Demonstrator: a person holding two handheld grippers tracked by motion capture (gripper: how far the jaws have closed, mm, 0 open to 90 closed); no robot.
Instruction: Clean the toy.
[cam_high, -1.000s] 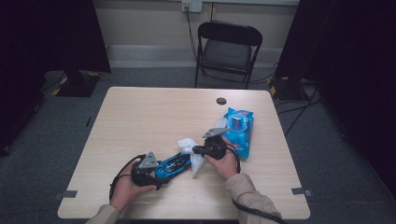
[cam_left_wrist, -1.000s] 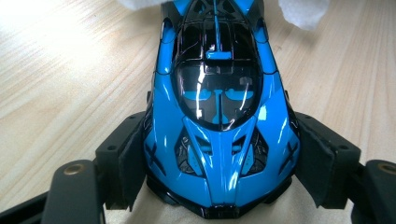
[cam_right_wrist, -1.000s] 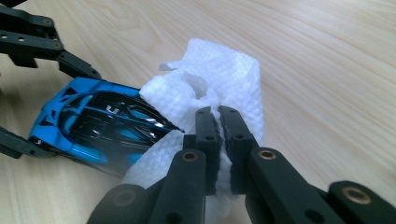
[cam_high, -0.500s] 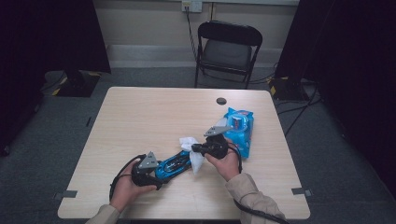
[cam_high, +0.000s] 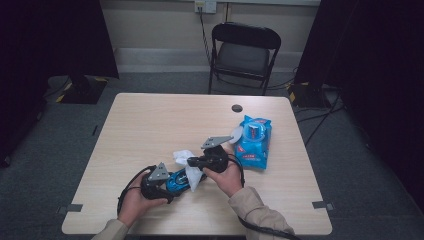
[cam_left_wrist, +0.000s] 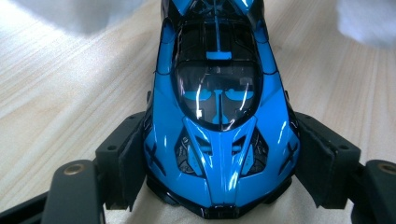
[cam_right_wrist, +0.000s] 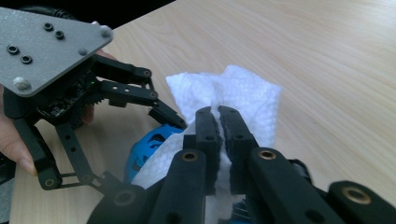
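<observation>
A glossy blue toy car (cam_left_wrist: 217, 107) lies on the wooden table (cam_high: 150, 125), and my left gripper (cam_left_wrist: 217, 177) is shut on it, the pads (cam_left_wrist: 133, 163) pressed against its two sides near one end. In the high view this gripper (cam_high: 169, 181) is at the table's front left with the car (cam_high: 176, 181) sticking out to the right. My right gripper (cam_right_wrist: 218, 126) is shut on a crumpled white wipe (cam_right_wrist: 243, 98). The wipe hangs over the far end of the car (cam_right_wrist: 149, 144). From above, the right gripper (cam_high: 195, 162) and wipe (cam_high: 186, 159) sit just right of the left one.
A blue pack of wipes (cam_high: 254, 141) with an open flap lies on the table to the right of my right hand. A small black disc (cam_high: 237, 108) sits near the far edge. A black folding chair (cam_high: 245, 50) stands beyond the table.
My right gripper has moved a little to the left and up with the wipe, closer over the car. The left gripper and the car have stayed put.
</observation>
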